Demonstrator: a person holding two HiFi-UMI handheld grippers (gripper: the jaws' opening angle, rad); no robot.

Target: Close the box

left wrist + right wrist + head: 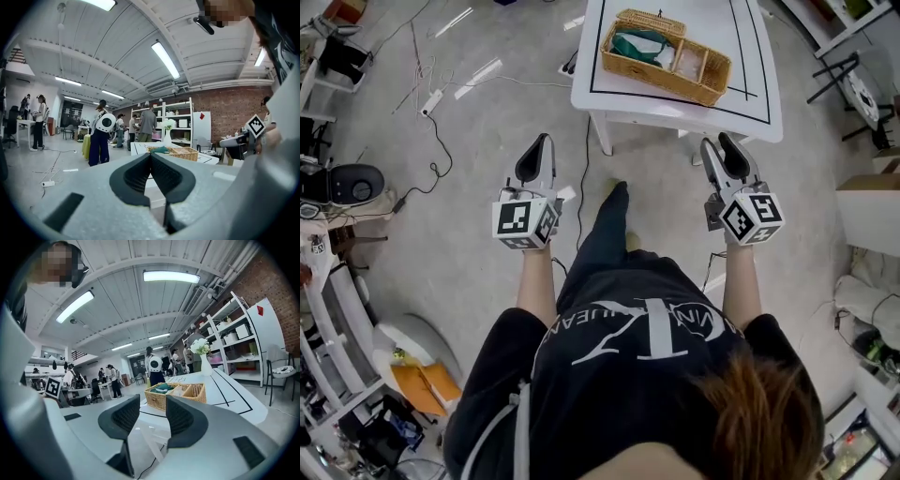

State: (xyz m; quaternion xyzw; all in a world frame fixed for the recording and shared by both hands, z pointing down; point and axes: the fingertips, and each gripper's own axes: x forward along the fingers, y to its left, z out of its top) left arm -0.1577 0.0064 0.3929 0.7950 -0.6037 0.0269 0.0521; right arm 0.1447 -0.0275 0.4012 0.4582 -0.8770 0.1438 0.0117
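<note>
Holding my left claw point(539, 141) pinched shut on nothing and my right claw point(720, 141) spread wide, empty; both hover short of the white table point(675, 117); the wicker box point(666, 56) sits on it, top open, at one o'clock from the left claw, eleven from the right, well apart; green cloth point(636, 45) lies inside.
</note>
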